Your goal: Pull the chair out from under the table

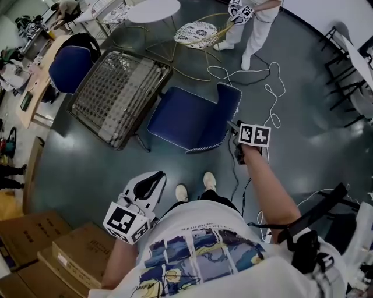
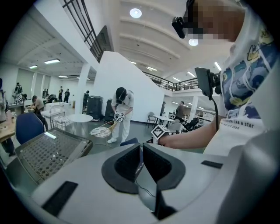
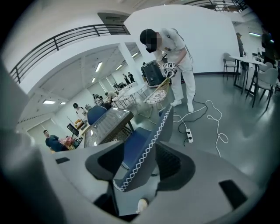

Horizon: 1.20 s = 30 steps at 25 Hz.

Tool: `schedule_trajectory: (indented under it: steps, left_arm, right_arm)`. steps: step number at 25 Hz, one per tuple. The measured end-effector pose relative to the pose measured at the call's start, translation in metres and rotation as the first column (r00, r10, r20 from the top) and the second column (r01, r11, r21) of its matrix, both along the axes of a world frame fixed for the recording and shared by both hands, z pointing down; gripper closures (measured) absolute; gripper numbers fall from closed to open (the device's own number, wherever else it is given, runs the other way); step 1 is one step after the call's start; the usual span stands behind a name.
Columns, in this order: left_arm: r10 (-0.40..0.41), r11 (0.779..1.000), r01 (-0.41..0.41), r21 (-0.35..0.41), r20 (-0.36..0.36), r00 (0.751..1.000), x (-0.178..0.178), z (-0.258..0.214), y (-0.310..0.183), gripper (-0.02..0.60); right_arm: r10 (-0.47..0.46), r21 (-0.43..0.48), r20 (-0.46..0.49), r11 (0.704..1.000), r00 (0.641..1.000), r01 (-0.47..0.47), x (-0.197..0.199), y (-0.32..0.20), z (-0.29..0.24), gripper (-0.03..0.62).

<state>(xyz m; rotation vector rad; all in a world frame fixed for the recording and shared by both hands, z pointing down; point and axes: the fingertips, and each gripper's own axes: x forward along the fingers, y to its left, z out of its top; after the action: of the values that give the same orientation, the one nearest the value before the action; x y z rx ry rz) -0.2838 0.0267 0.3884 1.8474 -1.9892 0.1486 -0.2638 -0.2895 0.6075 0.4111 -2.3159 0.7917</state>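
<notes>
The blue chair (image 1: pixel 192 119) stands on the floor just beside the bench (image 1: pixel 119 87). The right claw (image 3: pixel 142 159) gapes wide around the backrest's stitched edge without pinching it. The left claw (image 2: pixel 141 159) hangs closed and empty.

Large open lab hall: mezzanine railing (image 3: pixel 65 38), scattered tables (image 1: pixel 152 10), floor cables (image 1: pixel 273 65), cardboard boxes (image 1: pixel 35 238).

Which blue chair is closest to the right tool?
The blue chair with white-stitched edging, its backrest between the open jaws of the right tool; the other blue chair stands beyond the table.
</notes>
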Motion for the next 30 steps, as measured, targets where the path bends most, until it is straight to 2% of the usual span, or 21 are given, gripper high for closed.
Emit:
schedule_trajectory:
  steps: [11, 18, 30]
  left_arm:
    - [-0.121, 0.992, 0.121, -0.036, 0.004, 0.993, -0.011, 0.009, -0.014, 0.568]
    - [-0.196, 0.979, 0.197, -0.049, 0.009, 0.980, -0.018, 0.007, -0.010, 0.568]
    - [-0.213, 0.974, 0.213, -0.075, 0.008, 0.977, -0.029, 0.011, -0.007, 0.568]
  right_arm:
    - [0.053, -0.118, -0.106, 0.991, 0.993, -0.066, -0.033, -0.032, 0.069, 0.384]
    - [0.068, -0.152, -0.145, 0.984, 0.987, -0.090, -0.043, -0.038, 0.088, 0.384]
    - [0.102, -0.237, -0.126, 0.963, 0.987, -0.130, -0.056, -0.033, 0.101, 0.384]
